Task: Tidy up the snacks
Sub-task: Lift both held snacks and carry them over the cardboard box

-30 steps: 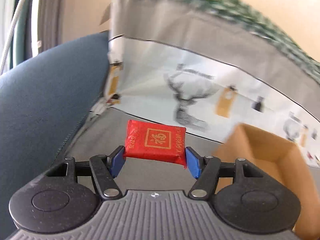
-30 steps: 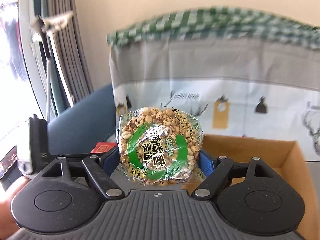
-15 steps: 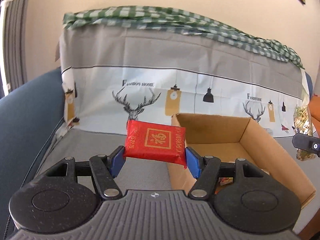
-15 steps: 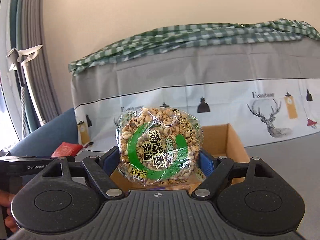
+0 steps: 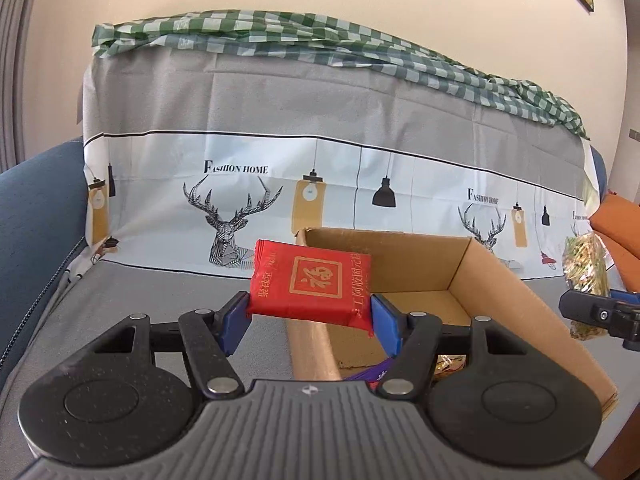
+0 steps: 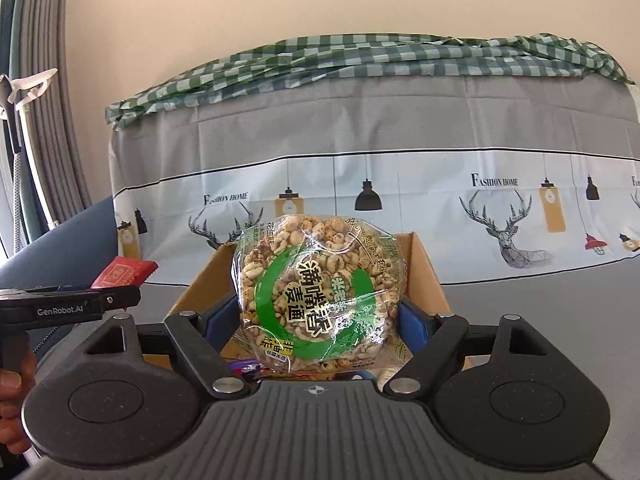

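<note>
My left gripper (image 5: pixel 311 314) is shut on a flat red snack packet (image 5: pixel 312 282) with gold characters, held over the near left corner of an open cardboard box (image 5: pixel 500 276). My right gripper (image 6: pixel 316 312) is shut on a clear round bag of puffed grain (image 6: pixel 318 292) with a green ring label, in front of the same cardboard box (image 6: pixel 424 264). Across views, the grain bag (image 5: pixel 584 276) shows at the right of the left wrist view, and the red packet (image 6: pixel 124 274) at the left of the right wrist view. Wrapped snacks (image 5: pixel 450 362) lie inside the box.
The box sits on a sofa seat covered by a grey cloth with deer and lamp prints (image 5: pixel 280 184). A green checked cloth (image 5: pixel 320 36) lies along the backrest top. A blue armrest (image 5: pixel 36 208) is at the left, an orange cushion (image 5: pixel 620 224) at the right. A hand (image 6: pixel 12 392) holds the left gripper.
Both grippers swung toward the box, which now lies straight ahead in each view. The left view turned right from the blue armrest. Each grip on its snack is unchanged.
</note>
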The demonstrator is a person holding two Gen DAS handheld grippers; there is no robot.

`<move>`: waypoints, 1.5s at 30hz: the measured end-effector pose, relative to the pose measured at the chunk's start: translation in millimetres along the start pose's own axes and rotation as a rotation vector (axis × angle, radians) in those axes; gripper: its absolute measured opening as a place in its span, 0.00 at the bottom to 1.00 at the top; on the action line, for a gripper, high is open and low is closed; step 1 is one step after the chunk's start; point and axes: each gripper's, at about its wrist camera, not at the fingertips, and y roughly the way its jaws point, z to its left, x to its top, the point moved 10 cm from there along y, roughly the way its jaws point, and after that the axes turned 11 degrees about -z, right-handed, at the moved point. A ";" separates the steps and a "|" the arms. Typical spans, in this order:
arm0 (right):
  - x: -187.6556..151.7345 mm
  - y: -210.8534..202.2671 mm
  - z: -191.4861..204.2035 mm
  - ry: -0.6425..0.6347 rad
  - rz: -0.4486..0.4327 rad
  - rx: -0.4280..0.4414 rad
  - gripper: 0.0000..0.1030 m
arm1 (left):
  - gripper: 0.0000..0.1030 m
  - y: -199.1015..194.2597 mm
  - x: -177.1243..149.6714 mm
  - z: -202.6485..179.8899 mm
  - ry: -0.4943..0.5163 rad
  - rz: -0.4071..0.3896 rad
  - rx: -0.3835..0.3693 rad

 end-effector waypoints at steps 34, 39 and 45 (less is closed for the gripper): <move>0.1 5.5 -9.8 -0.031 -0.043 -0.154 0.80 | 0.67 -6.1 4.0 -81.4 -0.067 -0.098 -0.267; 0.7 5.1 -10.7 -0.035 -0.048 -0.165 0.80 | 0.67 -4.4 2.0 -83.4 -0.079 -0.090 -0.281; 0.4 5.7 -9.5 -0.033 -0.047 -0.171 0.80 | 0.67 -4.3 -0.1 -86.6 -0.086 -0.081 -0.300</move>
